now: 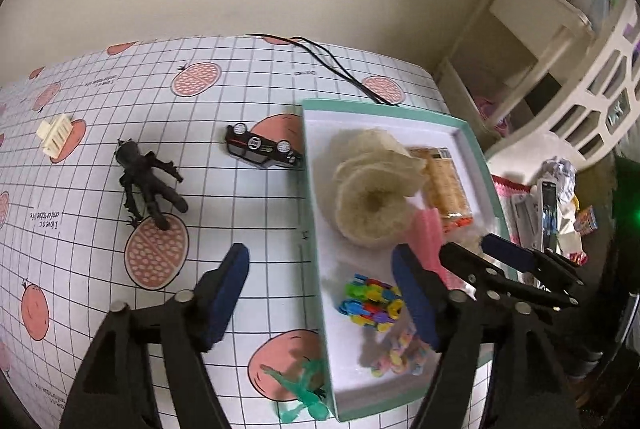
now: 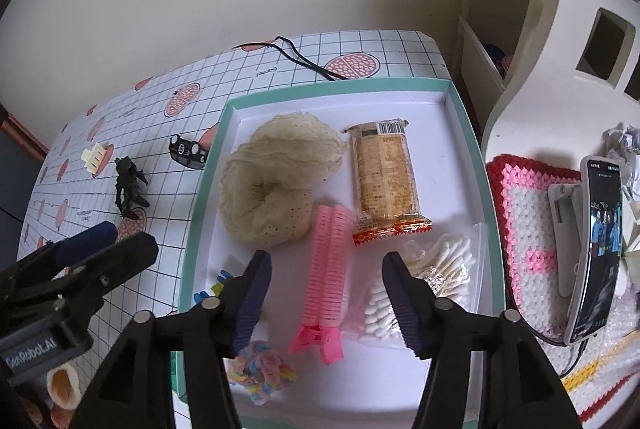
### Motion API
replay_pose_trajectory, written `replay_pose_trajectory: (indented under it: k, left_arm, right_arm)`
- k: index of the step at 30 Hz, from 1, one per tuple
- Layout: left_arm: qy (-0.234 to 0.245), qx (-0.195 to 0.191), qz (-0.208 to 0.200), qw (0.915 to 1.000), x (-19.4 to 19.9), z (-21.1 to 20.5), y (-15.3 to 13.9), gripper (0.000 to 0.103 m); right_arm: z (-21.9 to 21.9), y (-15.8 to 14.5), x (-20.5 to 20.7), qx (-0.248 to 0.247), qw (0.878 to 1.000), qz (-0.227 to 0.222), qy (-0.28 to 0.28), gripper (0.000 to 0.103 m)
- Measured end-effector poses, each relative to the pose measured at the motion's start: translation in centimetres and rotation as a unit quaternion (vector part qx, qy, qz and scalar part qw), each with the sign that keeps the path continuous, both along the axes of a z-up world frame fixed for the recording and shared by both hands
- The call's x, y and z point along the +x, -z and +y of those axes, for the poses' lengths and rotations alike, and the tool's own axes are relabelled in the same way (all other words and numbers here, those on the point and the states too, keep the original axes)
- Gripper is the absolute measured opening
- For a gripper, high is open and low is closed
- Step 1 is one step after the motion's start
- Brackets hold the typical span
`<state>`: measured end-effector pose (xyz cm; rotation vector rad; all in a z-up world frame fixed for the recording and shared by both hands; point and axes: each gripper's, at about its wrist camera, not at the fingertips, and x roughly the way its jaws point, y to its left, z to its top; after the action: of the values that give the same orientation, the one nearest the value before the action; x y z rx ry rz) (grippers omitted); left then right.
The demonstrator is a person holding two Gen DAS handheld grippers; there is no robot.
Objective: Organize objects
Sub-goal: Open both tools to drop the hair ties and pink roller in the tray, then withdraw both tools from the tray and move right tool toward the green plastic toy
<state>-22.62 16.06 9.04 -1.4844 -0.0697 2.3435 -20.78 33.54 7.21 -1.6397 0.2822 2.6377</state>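
From the left wrist view, the left claw (image 1: 320, 293) hangs wide open and empty, straddling the near-left wall of the teal-rimmed box (image 1: 384, 107) on the grid-patterned worktop (image 1: 248, 89). Outside the box lie a black figure (image 1: 148, 181), a toy car (image 1: 262, 147), a cream clip (image 1: 56, 135) and a green figure (image 1: 306, 391); the right claw (image 1: 500, 261) reaches in over the box's right side. From the right wrist view, the right claw (image 2: 326, 303) is spread wide, holding nothing, above a pink hair roller (image 2: 326, 269) between a beige net (image 2: 272, 181), a wrapped snack (image 2: 386, 181) and bagged cotton swabs (image 2: 424, 281). A phone (image 2: 598, 249) stands beyond the right rim.
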Motion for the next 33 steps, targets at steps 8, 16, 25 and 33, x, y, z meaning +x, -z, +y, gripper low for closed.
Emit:
replay_pose_trajectory:
  k: [8, 16, 25, 33]
  left_arm:
    - [-0.042, 0.014, 0.024, 0.9987, -0.4, -2.0, -0.6, 0.097]
    - [-0.072, 0.009, 0.041, 0.9966, -0.9, -3.5, -0.6, 0.103]
    - [-0.07, 0.012, 0.038, 0.9967, -0.8, -3.7, -0.7, 0.103]
    - [-0.06, 0.012, 0.026, 0.9977, -0.7, -3.5, -0.9, 0.103]
  right_arm:
    - [0.1, 0.5, 0.1, -0.011, 1.0, 0.002, -0.001, 0.084]
    - [-0.2, 0.5, 0.2, -0.029, 1.0, 0.009, -0.009, 0.103]
    - [-1.0, 0.5, 0.2, -0.018, 1.0, 0.008, -0.014, 0.103]
    - [-1.1, 0.5, 0.2, -0.013, 1.0, 0.001, 0.001, 0.103]
